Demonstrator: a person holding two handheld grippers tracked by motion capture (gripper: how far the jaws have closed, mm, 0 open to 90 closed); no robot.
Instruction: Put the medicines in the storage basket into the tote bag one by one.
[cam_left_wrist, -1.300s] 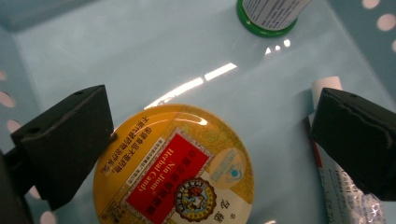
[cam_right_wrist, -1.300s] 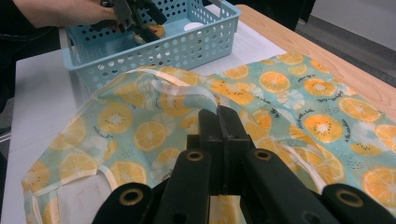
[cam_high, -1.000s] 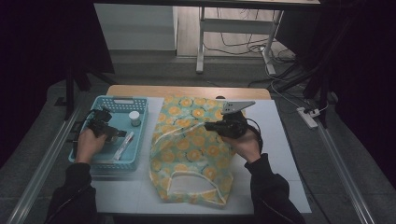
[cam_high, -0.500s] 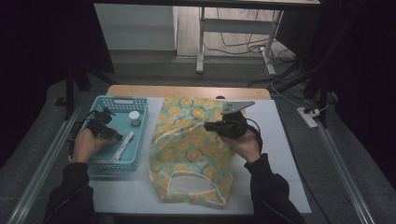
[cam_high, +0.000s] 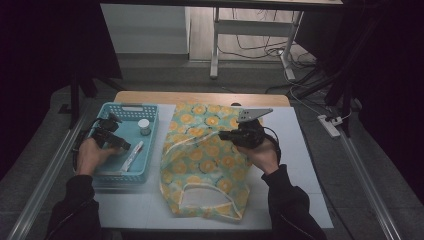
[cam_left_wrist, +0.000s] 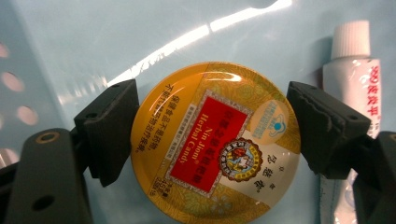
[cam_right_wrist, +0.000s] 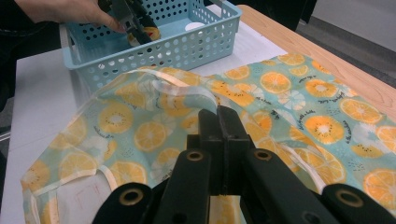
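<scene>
Tabletop (cam_high: 300, 165), white sheet over a wood edge at the far side. Cloth bag (cam_high: 205, 160), teal with an orange-slice print, lies flat mid-tabletop, white-trimmed opening toward the person. Blue perforated basket (cam_high: 150, 145) sits just beside the bag at its left. Right tongs (cam_high: 223, 135) rest over the bag's upper part; in the right gripper view the two jaws stand pressed together, with the bag's white handle strap (cam_right_wrist: 187, 91) arching up to their tips and looking pinched there, though the contact itself is hard to make out. Left tongs (cam_high: 125, 146) reach down into the basket. Their jaws have just been closing, and in the left gripper view they now sit one on each side of a round yellow candy tin (cam_left_wrist: 215, 142), pads against its rim. The tin lies flat on the basket floor, red label up. White tube (cam_left_wrist: 357, 79) with a ribbed white cap lies just beside the tin, partly behind one jaw. Small white-capped jar (cam_high: 144, 127) stands further back in the basket, apart from the tin.
</scene>
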